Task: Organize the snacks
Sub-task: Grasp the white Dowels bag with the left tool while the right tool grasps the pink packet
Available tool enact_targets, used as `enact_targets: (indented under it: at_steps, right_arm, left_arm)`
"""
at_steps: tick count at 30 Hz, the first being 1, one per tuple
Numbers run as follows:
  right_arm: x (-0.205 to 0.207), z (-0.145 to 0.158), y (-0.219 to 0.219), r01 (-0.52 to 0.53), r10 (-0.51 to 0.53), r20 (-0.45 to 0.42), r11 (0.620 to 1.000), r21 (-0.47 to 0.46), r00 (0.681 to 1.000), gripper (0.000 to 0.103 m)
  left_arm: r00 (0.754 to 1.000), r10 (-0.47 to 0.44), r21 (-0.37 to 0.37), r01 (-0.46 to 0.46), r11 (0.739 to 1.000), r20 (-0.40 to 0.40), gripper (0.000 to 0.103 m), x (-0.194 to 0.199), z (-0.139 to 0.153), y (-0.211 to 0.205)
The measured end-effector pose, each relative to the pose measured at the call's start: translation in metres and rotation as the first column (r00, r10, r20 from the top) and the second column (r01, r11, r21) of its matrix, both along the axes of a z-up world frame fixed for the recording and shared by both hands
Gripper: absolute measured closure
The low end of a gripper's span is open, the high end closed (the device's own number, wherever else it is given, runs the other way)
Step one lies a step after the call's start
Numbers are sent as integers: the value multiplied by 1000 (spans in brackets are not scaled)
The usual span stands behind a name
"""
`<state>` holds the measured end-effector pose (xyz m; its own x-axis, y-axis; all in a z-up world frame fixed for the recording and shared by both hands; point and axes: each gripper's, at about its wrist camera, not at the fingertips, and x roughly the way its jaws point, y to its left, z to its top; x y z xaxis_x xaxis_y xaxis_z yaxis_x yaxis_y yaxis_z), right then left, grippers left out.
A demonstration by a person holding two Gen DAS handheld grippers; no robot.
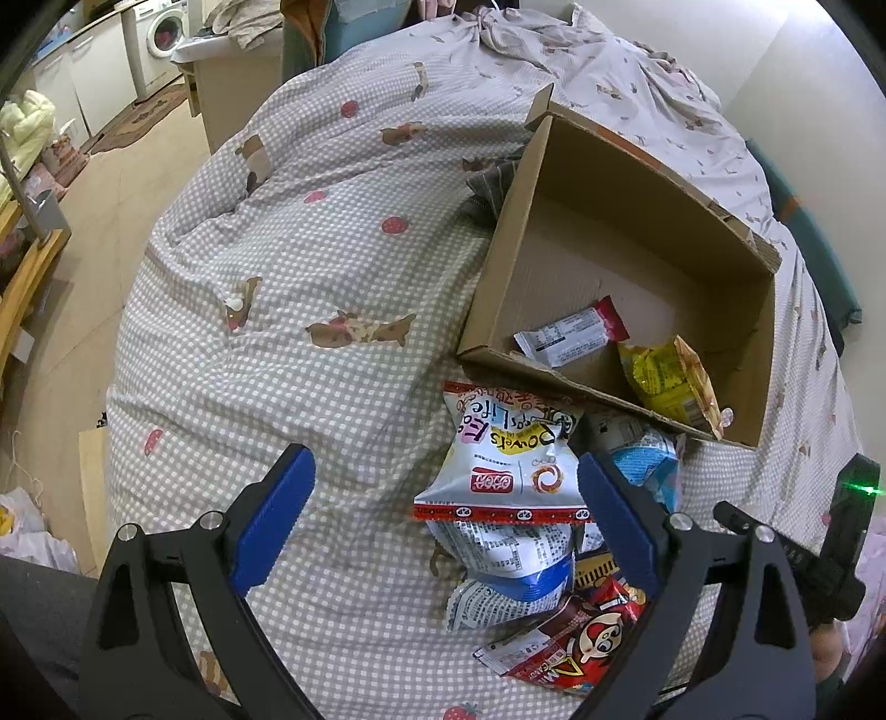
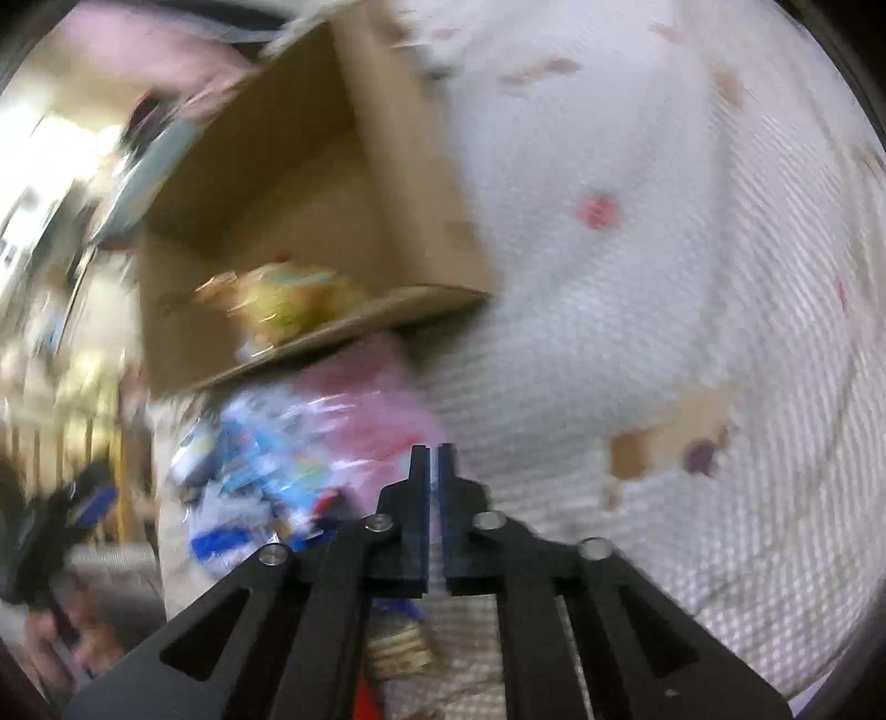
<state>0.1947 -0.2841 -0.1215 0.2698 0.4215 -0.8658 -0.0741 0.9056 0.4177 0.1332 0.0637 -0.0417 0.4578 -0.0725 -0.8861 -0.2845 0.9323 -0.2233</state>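
Observation:
An open cardboard box (image 1: 498, 277) lies on the checked bedspread and holds a red-and-white bar (image 1: 570, 332) and a yellow snack bag (image 1: 670, 382). A pile of snack bags lies in front of it: a white bag with red trim (image 1: 509, 471), a light-blue pack (image 1: 648, 459), a blue-and-white bag (image 1: 509, 576) and a red cartoon pack (image 1: 576, 642). My left gripper (image 1: 443, 482) is open above the pile's left side. In the blurred right wrist view my right gripper (image 2: 434, 459) is shut and empty, over the pile (image 2: 266, 471) below the box (image 2: 310, 166).
The checked bedspread (image 1: 310, 232) spreads wide to the left of the box. The bed's edge drops to the floor (image 1: 105, 221) at left, with cabinets and a washing machine (image 1: 163, 33) beyond. A wall (image 1: 797, 72) stands at far right.

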Motion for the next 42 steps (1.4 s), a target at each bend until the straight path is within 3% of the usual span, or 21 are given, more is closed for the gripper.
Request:
enact_targets:
  at_steps: [1, 3, 5, 8, 14, 16, 21, 25, 26, 29, 34, 39, 42]
  right_arm:
    - [2, -2, 10, -31, 31, 0, 999, -35, 1000, 82]
    - [8, -11, 27, -74, 72, -27, 994, -83, 997, 27]
    - [12, -20, 46, -140, 135, -46, 982, -127, 990, 20]
    - [20, -25, 70, -208, 210, -22, 940, -270, 977, 20]
    - [48, -51, 75, -216, 203, -85, 954, -207, 976, 23]
    - [49, -51, 72, -213, 200, -78, 944, -250, 977, 46]
    - [46, -42, 61, -192, 187, -42, 949, -250, 981, 67]
    - [43, -33, 37, -178, 174, -38, 960, -216, 984, 76]
    - [25, -28, 36, -178, 175, -36, 962, -209, 984, 76]
    - [23, -18, 27, -174, 170, -37, 967, -187, 985, 80]
    - [2, -11, 16, -157, 151, -52, 976, -152, 987, 82]
    - [-16, 10, 7, -162, 160, -27, 980, -115, 987, 82]
    - [-26, 18, 3, -167, 167, -13, 981, -99, 986, 82]
  left_arm:
    - [1000, -1, 4, 1, 1000, 0, 9, 0, 0, 0]
    - [1000, -3, 13, 3, 1000, -4, 9, 0, -1, 0]
    - [1000, -2, 22, 2, 1000, -11, 9, 1, -2, 1]
    - [1000, -2, 40, 4, 999, -31, 9, 5, -4, 5]
    - [989, -53, -6, 53, 999, -137, 9, 32, -24, 2]
    - [981, -94, 9, 97, 995, -167, 9, 43, -29, -7]
    - [958, -163, -17, 163, 986, -237, 9, 64, -51, -25]
    - [950, -179, -24, 178, 984, -256, 9, 74, -65, -32]
    - [948, -182, -47, 176, 983, -259, 9, 76, -68, -32]
    - [936, -194, -84, 176, 981, -293, 9, 82, -81, -35]
    - [927, -213, -64, 203, 977, -309, 9, 87, -95, -46]
    - [927, -229, -45, 226, 973, -298, 36, 81, -100, -55]
    - [931, -236, -44, 234, 971, -279, 40, 76, -96, -55]
